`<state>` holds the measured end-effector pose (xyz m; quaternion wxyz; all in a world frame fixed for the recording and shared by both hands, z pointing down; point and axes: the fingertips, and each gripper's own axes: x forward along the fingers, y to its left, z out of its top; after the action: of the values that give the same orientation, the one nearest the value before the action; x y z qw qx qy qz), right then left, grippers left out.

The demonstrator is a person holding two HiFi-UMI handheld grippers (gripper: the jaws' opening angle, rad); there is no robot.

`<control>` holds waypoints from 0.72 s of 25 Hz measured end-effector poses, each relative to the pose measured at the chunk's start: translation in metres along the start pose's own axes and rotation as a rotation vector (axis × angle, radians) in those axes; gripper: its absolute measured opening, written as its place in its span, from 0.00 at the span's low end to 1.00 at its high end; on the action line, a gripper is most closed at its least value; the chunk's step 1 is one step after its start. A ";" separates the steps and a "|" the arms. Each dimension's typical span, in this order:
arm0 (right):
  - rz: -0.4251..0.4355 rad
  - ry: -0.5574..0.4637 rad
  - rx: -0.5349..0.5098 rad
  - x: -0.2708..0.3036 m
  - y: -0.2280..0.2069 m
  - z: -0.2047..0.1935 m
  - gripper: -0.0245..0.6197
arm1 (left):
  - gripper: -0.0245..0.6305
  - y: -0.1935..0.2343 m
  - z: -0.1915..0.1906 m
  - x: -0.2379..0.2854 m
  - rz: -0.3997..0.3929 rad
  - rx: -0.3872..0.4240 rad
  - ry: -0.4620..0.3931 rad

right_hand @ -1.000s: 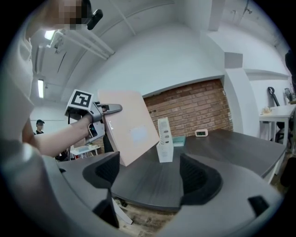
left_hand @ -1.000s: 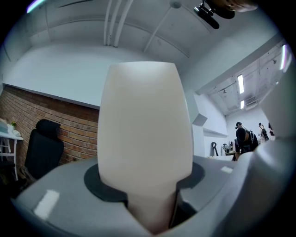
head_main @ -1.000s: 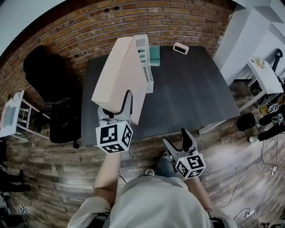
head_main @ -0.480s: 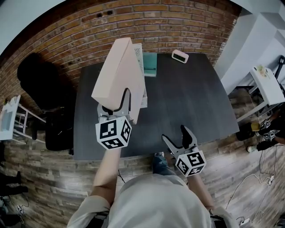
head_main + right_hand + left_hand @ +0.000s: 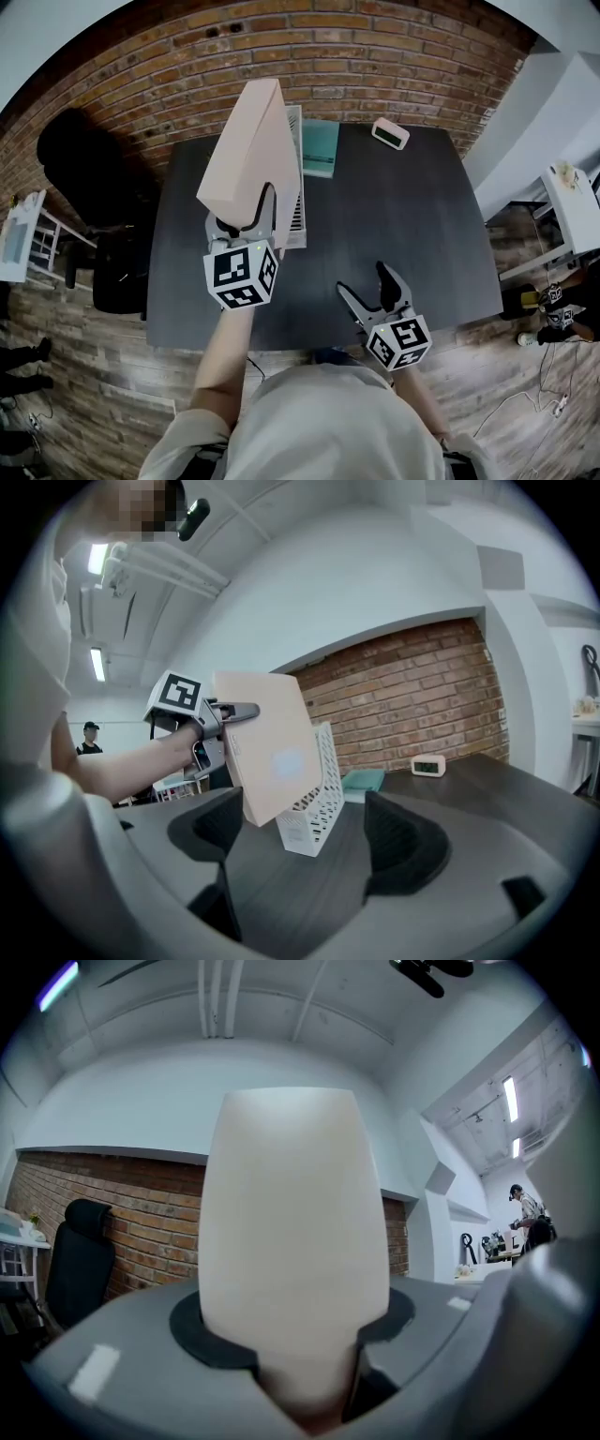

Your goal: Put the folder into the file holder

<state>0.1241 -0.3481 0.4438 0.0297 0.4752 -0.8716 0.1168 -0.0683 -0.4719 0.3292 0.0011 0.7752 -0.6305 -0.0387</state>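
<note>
A pale pink folder is held up in the air by my left gripper, whose jaws are shut on its near edge. The folder fills the middle of the left gripper view. It hangs tilted above and in front of the white perforated file holder, which stands on the dark table. From the right gripper view the folder covers the near end of the file holder. My right gripper is open and empty over the table's front edge.
A teal book lies flat behind the file holder. A small white clock stands at the back right of the table. A black office chair is to the left, against the brick wall.
The folder and my left gripper have shifted slightly towards the file holder, and the view has moved in over the table. The right gripper stays open.
</note>
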 end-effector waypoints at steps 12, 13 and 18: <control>0.034 0.015 0.009 0.034 -0.051 0.007 0.64 | 0.45 -0.012 -0.001 0.063 0.101 0.038 0.011; 0.036 0.017 0.011 0.036 -0.054 0.007 0.64 | 0.45 -0.011 -0.001 0.067 0.114 0.033 0.012; 0.040 0.031 0.011 0.043 -0.071 0.004 0.64 | 0.45 -0.015 -0.005 0.083 0.179 0.027 0.008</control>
<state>0.1604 -0.4210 0.4589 0.0382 0.4559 -0.8797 0.1296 -0.0363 -0.5497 0.3283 -0.0033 0.7158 -0.6977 -0.0268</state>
